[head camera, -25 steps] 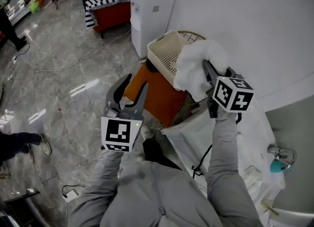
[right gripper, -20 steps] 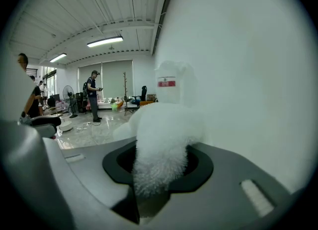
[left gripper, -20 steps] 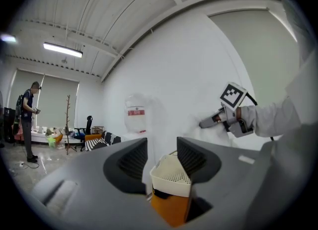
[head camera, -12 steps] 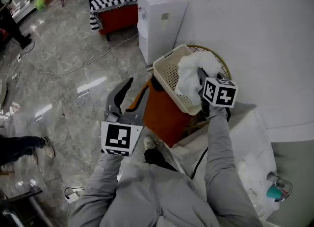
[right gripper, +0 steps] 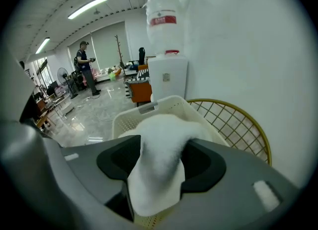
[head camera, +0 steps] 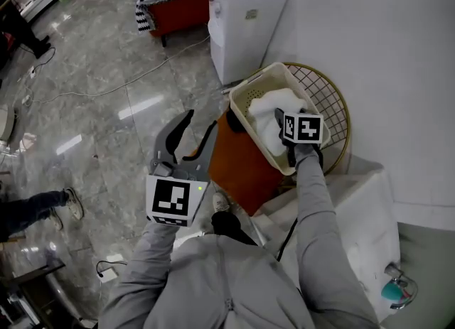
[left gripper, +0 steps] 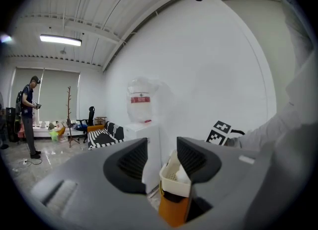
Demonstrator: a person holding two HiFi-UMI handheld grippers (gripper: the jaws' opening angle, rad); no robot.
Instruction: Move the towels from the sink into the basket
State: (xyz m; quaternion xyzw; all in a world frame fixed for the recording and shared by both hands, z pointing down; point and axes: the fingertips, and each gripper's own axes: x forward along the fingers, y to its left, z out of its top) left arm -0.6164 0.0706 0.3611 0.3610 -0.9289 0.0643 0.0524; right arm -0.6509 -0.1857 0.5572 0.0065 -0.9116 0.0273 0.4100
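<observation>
1. One left tool (head camera: 199, 125), held out over the floor to the left of the basket. Its jaws are drawn in as tight as they go with nothing between them. It has no part in this step.
2. One basket (head camera: 256, 81), cream and perforated, sitting on an orange stand (head camera: 238, 157). One gold wire frame (head camera: 330, 107) is just behind it.
3. One towel (head camera: 266, 111) in view, white and bunched. Its bulk is down inside the basket and one end runs up between the right tool's jaws.
4. One right tool (right gripper: 161, 162), angled down into the basket. Its jaws have just been opening, with the towel between them and both pads against it. I read this as a drop-off under way, with the release not finished.
5. One tap (head camera: 396, 272) at the lower right corner of the head view. The sink bowl is out of frame, so any towels there can't be counted.
6. Progress: this towel is in place once the right tool lets go. I can't make out another towel under it in the basket. How many are left is unknown, and the next move is probably back to the sink.
</observation>
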